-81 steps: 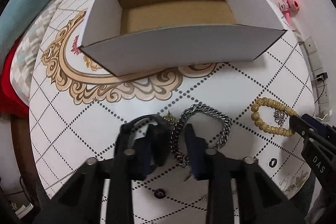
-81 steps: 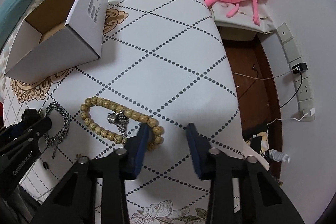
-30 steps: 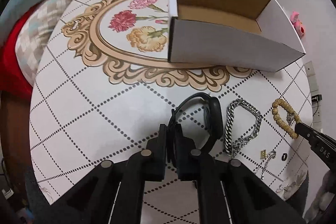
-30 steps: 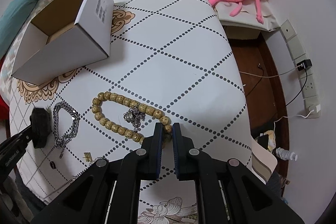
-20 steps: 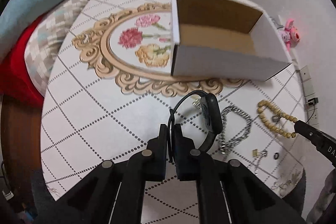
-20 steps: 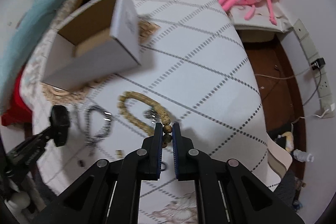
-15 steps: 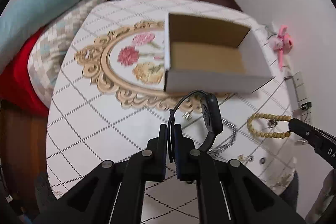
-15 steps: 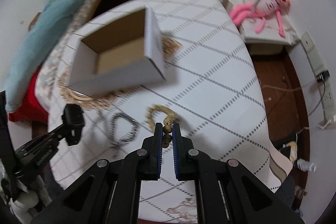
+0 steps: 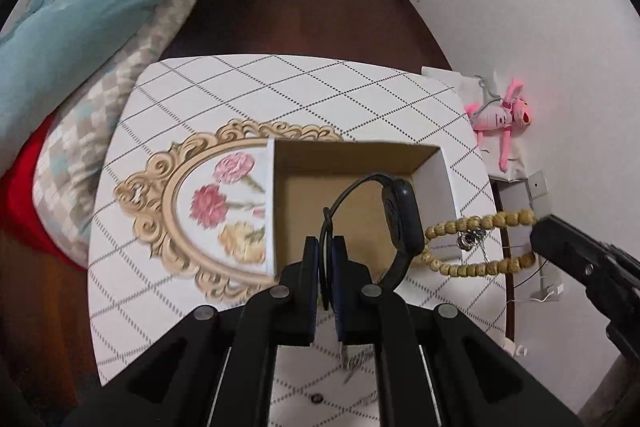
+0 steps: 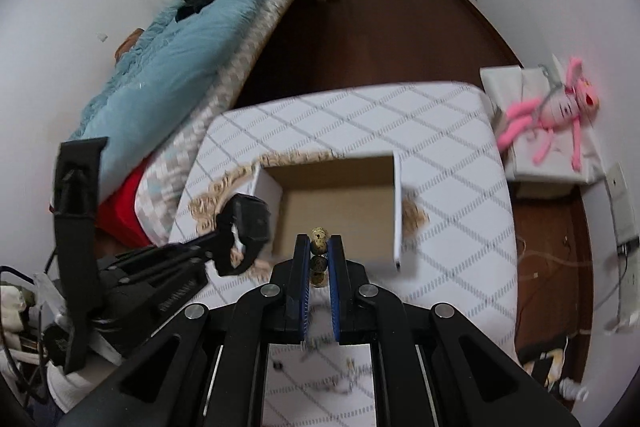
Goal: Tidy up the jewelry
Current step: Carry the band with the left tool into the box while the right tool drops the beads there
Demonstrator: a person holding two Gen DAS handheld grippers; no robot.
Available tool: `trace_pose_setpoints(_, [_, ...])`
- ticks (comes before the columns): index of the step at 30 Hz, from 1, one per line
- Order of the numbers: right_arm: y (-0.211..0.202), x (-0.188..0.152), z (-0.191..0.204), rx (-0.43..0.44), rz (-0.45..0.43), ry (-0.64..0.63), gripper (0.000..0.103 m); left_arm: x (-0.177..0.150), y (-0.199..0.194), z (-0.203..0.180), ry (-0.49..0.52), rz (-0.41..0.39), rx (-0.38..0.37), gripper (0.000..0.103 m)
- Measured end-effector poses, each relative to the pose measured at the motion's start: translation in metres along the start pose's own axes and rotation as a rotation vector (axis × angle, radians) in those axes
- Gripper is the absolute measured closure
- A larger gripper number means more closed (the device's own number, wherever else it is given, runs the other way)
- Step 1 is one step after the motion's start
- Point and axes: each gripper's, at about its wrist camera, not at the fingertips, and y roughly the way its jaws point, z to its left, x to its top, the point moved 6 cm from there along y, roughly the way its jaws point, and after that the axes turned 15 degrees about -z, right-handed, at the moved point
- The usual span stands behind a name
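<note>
Watch (image 9: 401,215) hangs above the open box (image 9: 447,183), strap pinched in the left gripper (image 9: 328,247), fingers narrow on the band. Its long axis runs roughly 12 to 6 o'clock, case at 12, face turned toward 3. Beads (image 9: 476,245) hang at the box's 3 o'clock wall, partly outside it, clamped in the right gripper (image 10: 319,257), loop stretching toward 9. Risks: beads released here may drape over the wall and slide onto the table (image 9: 240,83); the two pieces may tangle if dropped together.
</note>
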Motion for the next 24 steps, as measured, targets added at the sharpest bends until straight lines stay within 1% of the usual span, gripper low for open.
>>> trace_pose_setpoints(2, [0.013,0.012,0.001,0.001,-0.001,0.001,0.094,0.007,0.011,0.0,-0.001,0.019,-0.004,0.099])
trace_pose_setpoints(5, [0.04,0.025,-0.004,0.0,0.026,0.02,0.094,0.016,0.028,0.002,-0.012,0.045,-0.018,0.098])
trace_pose_setpoints(6, [0.048,0.027,-0.007,-0.001,0.036,0.025,0.094,0.018,0.032,0.001,-0.014,0.053,-0.02,0.097])
trace_pose_setpoints(7, [0.056,0.029,-0.009,-0.005,0.045,0.028,0.094,0.02,0.035,0.001,-0.015,0.058,-0.02,0.092])
trace_pose_setpoints(10, [0.08,0.032,-0.012,-0.016,0.075,0.029,0.094,0.027,0.044,0.001,-0.019,0.074,-0.018,0.09])
trace_pose_setpoints(13, [0.103,0.027,-0.015,-0.004,0.136,0.032,0.093,0.03,0.047,0.005,-0.009,0.077,0.025,0.09])
trace_pose_setpoints(15, [0.113,0.02,-0.022,-0.03,0.174,0.039,0.092,0.031,0.042,0.011,-0.011,0.058,0.047,0.09])
trace_pose_setpoints(17, [0.115,0.012,-0.029,-0.048,0.19,0.04,0.069,0.03,0.035,0.018,-0.003,0.029,0.099,0.079])
trace_pose_setpoints(18, [0.114,0.008,-0.033,-0.066,0.19,0.034,0.047,0.028,0.031,0.023,-0.001,0.013,0.125,0.057])
trace_pose_setpoints(19, [0.112,0.005,-0.036,-0.084,0.182,0.022,0.036,0.026,0.029,0.027,-0.009,0.004,0.144,0.03])
trace_pose_setpoints(20, [0.11,0.002,-0.039,-0.108,0.172,0.001,0.035,0.024,0.025,0.031,-0.008,-0.025,0.163,0.022])
trace_pose_setpoints(21, [0.107,0.0,-0.042,-0.14,0.165,-0.028,0.033,0.021,0.021,0.035,-0.002,-0.056,0.187,0.019])
trace_pose_setpoints(22, [0.104,-0.005,-0.046,-0.187,0.155,-0.065,0.026,0.019,0.02,0.038,0.002,-0.073,0.205,0.017])
trace_pose_setpoints(23, [0.103,-0.008,-0.049,-0.212,0.155,-0.084,0.019,0.013,0.019,0.04,0.009,-0.082,0.219,0.012])
trace_pose_setpoints(24, [0.102,-0.014,-0.051,-0.246,0.156,-0.111,0.007,0.006,0.021,0.041,0.015,-0.078,0.22,0.0])
